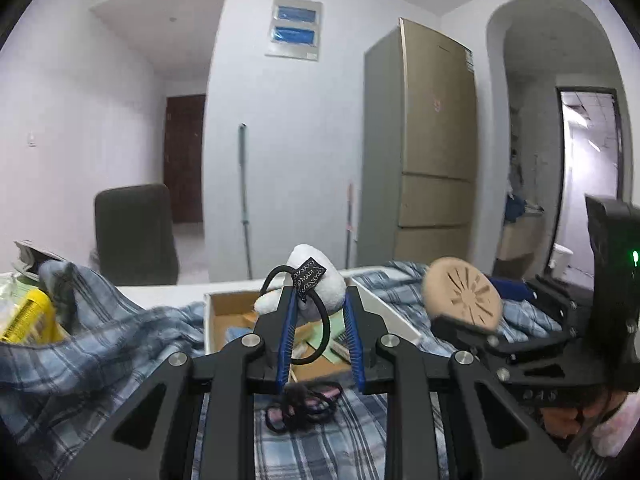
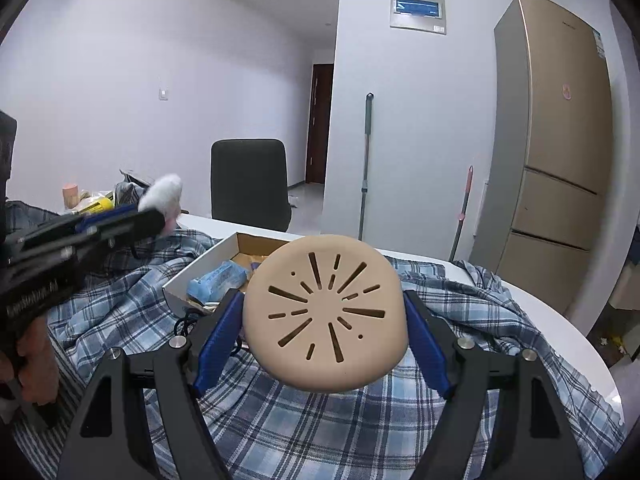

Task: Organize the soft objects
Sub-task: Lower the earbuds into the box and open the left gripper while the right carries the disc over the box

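My left gripper [image 1: 320, 312] pinches one white plush [image 1: 316, 276]; my right gripper [image 2: 324, 336], jaws wide, clamps one tan pad [image 2: 326, 312], centre frame.

The desk [image 2: 532, 300] shows only as a white rim; a plaid cloth [image 2: 320, 420] hides its top. In the left wrist view the white plush toy [image 1: 316, 280] has its lower part hidden behind the fingers [image 1: 289, 332], and the tag [image 1: 309, 276] bears marks too small to read. The open box [image 1: 224, 320] is partly screened, its contents unclear. At 9 o'clock a yellow item [image 1: 28, 316] is cut by the edge. The tan round pad [image 1: 464, 294] is blurred there. At 4 o'clock a hand [image 1: 600, 412] is mostly hidden behind the right gripper [image 1: 472, 320].
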`<state>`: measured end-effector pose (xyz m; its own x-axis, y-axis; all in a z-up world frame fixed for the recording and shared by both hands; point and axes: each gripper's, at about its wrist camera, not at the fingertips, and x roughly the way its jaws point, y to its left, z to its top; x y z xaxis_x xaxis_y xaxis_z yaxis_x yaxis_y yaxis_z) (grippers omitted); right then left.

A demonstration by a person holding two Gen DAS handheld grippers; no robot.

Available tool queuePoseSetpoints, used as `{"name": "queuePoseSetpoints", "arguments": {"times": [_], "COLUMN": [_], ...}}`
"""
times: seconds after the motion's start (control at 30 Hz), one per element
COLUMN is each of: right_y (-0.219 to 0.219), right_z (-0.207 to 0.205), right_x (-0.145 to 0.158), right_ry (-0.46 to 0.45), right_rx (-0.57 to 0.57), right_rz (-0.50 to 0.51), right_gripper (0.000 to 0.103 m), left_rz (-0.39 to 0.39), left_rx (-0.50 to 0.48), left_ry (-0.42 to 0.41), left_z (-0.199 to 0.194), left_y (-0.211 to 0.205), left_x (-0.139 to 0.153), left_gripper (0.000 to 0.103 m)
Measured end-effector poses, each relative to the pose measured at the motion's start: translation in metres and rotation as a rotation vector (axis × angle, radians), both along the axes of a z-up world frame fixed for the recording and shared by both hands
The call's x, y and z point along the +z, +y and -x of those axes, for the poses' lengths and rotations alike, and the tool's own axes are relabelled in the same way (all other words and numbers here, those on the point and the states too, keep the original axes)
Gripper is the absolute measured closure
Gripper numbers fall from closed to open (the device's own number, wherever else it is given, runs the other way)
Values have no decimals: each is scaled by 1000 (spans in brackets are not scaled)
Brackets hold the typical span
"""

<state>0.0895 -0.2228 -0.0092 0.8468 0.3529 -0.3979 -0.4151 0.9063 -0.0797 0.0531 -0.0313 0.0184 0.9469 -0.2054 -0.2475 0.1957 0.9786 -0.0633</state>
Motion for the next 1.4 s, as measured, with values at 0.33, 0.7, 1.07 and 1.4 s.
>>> {"name": "queuePoseSetpoints", "arguments": {"times": [0.33, 0.7, 1.07, 1.4], "right_y": [10, 37, 48, 42], "right_z": [-12, -79, -112, -119], "right_x": [29, 40, -1, -16], "right_ry": [-14, -10, 105, 179], "right_rx": [6, -19, -27, -34], "right_rz": [14, -26, -46, -43], "right_gripper": [26, 26, 26, 26], "left_rz": [11, 39, 60, 31], "left_rx": [23, 74, 70, 29], "left_ry": [-125, -31, 174, 324], "left_z": [-21, -83, -124, -140], "left_y": [15, 27, 37, 30], "left_x": [40, 13, -20, -42], "left_gripper": [78, 78, 78, 72]}}
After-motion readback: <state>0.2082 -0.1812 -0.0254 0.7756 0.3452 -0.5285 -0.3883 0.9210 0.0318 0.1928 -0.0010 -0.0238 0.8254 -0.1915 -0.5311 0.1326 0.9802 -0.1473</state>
